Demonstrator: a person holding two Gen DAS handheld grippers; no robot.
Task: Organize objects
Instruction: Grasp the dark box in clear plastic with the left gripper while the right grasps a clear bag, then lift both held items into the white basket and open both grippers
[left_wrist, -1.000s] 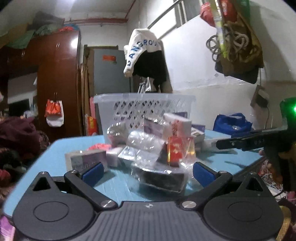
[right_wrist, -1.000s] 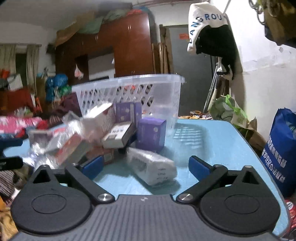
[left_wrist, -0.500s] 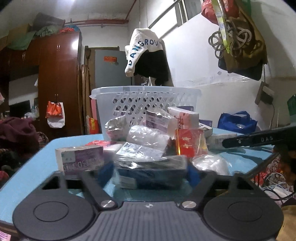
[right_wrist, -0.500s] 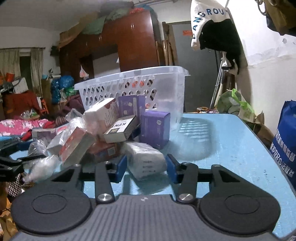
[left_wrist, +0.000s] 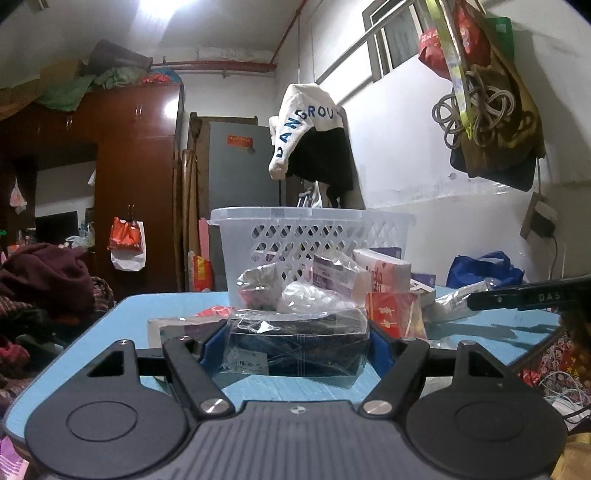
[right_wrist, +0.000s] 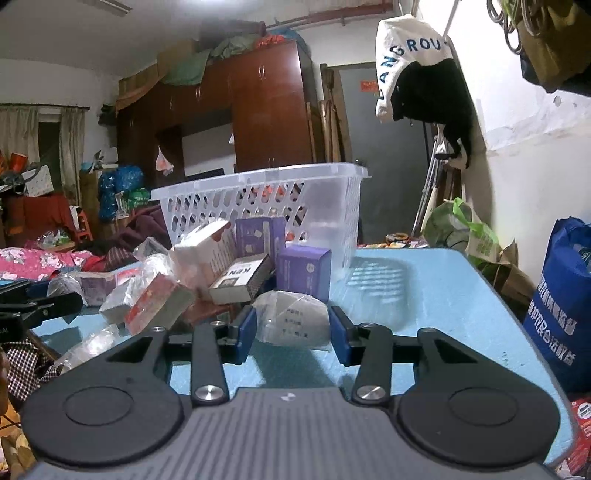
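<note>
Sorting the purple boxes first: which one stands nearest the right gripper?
The small purple cardboard box standing just behind the white bagged packet; the taller purple box sits farther back against the basket.

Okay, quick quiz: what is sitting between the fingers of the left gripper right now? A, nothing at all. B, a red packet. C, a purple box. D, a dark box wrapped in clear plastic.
D: in the left wrist view the left gripper has its blue fingers pressed against both ends of the dark plastic-wrapped box, in front of the pile and the white basket.
</note>
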